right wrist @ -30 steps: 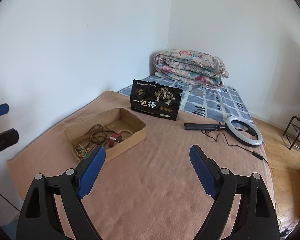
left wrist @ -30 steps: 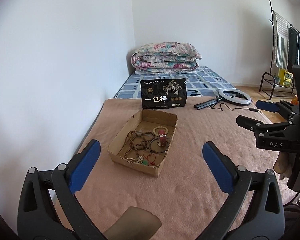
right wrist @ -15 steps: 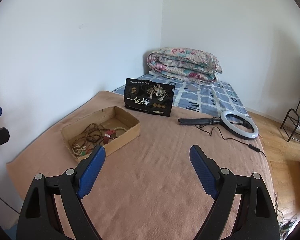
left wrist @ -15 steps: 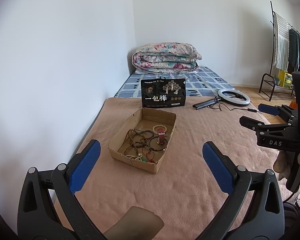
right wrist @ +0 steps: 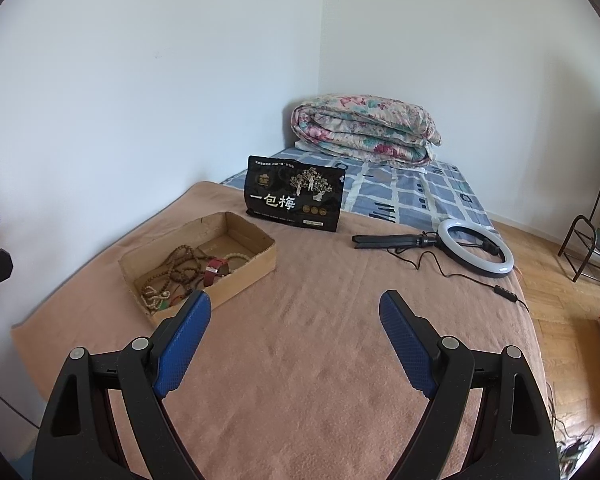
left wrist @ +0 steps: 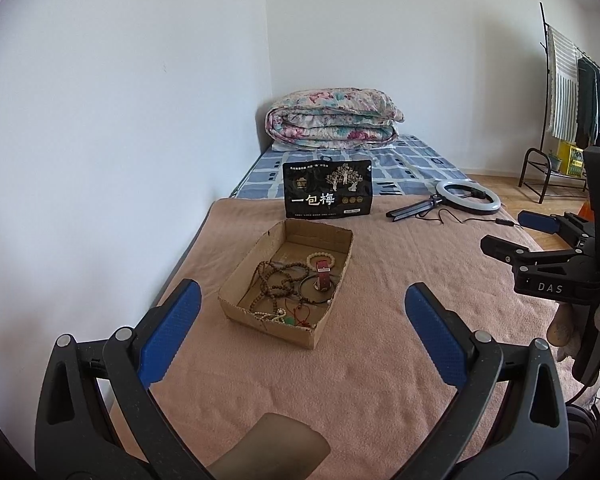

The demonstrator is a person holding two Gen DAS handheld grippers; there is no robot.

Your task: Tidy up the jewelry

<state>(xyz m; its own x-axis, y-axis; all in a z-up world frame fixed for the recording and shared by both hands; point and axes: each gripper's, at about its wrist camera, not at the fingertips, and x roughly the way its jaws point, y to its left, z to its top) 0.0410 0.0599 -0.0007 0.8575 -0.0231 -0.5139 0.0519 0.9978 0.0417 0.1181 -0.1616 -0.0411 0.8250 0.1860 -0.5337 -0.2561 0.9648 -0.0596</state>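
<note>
A shallow cardboard box (left wrist: 236,296) sits on the pink blanket, also in the right wrist view (right wrist: 256,258). It holds a tangle of jewelry: brown bead strands (left wrist: 278,282), a red strap (left wrist: 322,276), a cream bead bracelet (left wrist: 320,258) and a black bangle. My left gripper (left wrist: 300,316) is open and empty, held above the blanket just short of the box. My right gripper (right wrist: 294,320) is open and empty, to the right of the box; it also shows at the right of the left wrist view (left wrist: 512,236).
A black snack bag (left wrist: 327,195) stands behind the box. A ring light with folded tripod (right wrist: 474,246) and cable lies at the back right. A folded floral quilt (left wrist: 332,124) lies on the bed. A clothes rack (left wrist: 572,92) stands far right. The wall runs along the left.
The left gripper has barely moved. The right gripper's view has swung left and drawn slightly nearer the box. Both grippers stay open.
</note>
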